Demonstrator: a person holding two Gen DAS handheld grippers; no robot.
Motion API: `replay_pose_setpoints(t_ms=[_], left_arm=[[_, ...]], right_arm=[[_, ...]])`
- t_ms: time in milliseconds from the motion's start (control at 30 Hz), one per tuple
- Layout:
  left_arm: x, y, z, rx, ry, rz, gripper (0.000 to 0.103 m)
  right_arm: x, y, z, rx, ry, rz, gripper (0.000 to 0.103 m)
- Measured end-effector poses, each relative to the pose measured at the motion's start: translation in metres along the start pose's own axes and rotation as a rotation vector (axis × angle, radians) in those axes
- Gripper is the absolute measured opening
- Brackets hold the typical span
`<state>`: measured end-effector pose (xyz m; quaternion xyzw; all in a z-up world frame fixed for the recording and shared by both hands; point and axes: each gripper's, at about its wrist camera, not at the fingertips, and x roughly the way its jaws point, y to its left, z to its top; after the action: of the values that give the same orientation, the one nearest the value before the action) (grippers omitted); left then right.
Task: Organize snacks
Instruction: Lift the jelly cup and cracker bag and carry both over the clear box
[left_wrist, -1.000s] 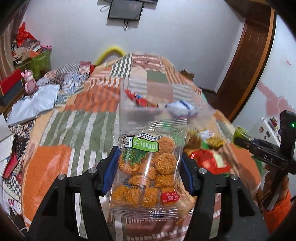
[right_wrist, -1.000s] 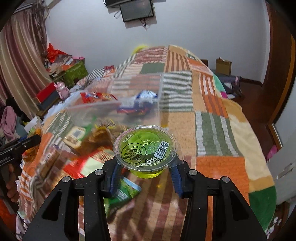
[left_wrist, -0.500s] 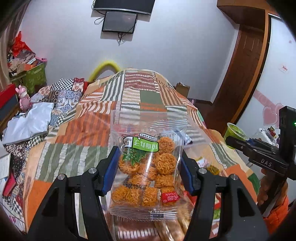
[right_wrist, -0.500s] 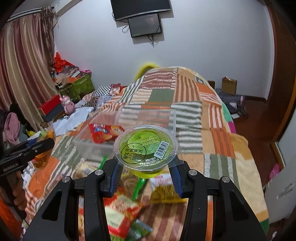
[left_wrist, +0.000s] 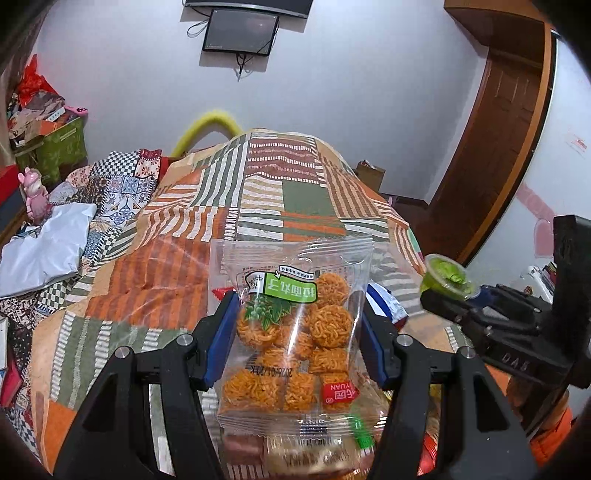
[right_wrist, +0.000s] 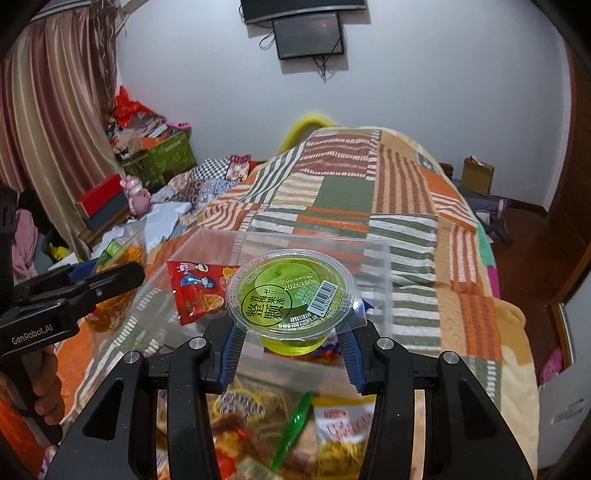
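Left wrist view: left gripper (left_wrist: 297, 338) pinches a clear noodle-snack bag (left_wrist: 293, 332) between its blue pads (left_wrist: 221, 338), bag upright, label upside down, orange noodle balls visible inside. Bag is held up in the air above the patchwork quilt (left_wrist: 207, 229) on the bed. Below the bag, blurred snack packets (left_wrist: 314, 456) at bottom edge. To the right, the right gripper (left_wrist: 448, 291) is seen side-on, clamped on a green jelly cup (left_wrist: 445, 277), well apart from the bag. A clear plastic bin sits behind the bag but is hard to make out here. Wall screen (left_wrist: 240, 31) up top, wooden door (left_wrist: 495, 147) right, white cloth (left_wrist: 44, 251) and pink toy (left_wrist: 35, 194) left.

Right wrist view: right gripper (right_wrist: 291, 345) closed around the green jelly cup (right_wrist: 291, 291), sealed lid up, barcode on lid, cup upright. Cup is held over the near wall of the clear plastic bin (right_wrist: 373, 273) that rests on the quilt (right_wrist: 369, 192). Inside the bin lies a red snack packet (right_wrist: 195, 288). Loose snack packets (right_wrist: 258, 424) lie on the quilt in front of the bin, blurred. At left the left gripper (right_wrist: 107, 275) shows side-on with the noodle-snack bag (right_wrist: 122, 258) in its fingers, beside the bin's left end. Curtain (right_wrist: 48, 129) and green box (right_wrist: 162, 155) at far left, cardboard box (right_wrist: 478, 177) on floor at right.
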<state>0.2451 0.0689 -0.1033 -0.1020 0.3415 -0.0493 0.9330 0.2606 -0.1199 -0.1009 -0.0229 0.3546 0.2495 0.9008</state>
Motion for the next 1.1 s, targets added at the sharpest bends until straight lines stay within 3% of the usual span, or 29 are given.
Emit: replay_pose_setpoints(t_ms=[400, 633, 900, 1100], left_arm=[[0.051, 0.012, 0.011, -0.017, 0.051, 0.036, 0.06], [0.066, 0.01, 0.015, 0.005, 0.064, 0.058, 0.06], [0.085, 0.018, 0.009, -0.024, 0.136, 0.068, 0.06], [0.082, 0.015, 0.005, 0.002, 0.136, 0.093, 0.06]], right_arm=[[0.056, 0.014, 0.008, -0.058, 0.12, 0.036, 0.043], [0.072, 0.02, 0.007, -0.088, 0.163, 0.035, 0.043], [0.084, 0.027, 0.001, -0.113, 0.217, 0.042, 0.043], [0.087, 0.025, 0.001, -0.102, 0.233, 0.044, 0.044]])
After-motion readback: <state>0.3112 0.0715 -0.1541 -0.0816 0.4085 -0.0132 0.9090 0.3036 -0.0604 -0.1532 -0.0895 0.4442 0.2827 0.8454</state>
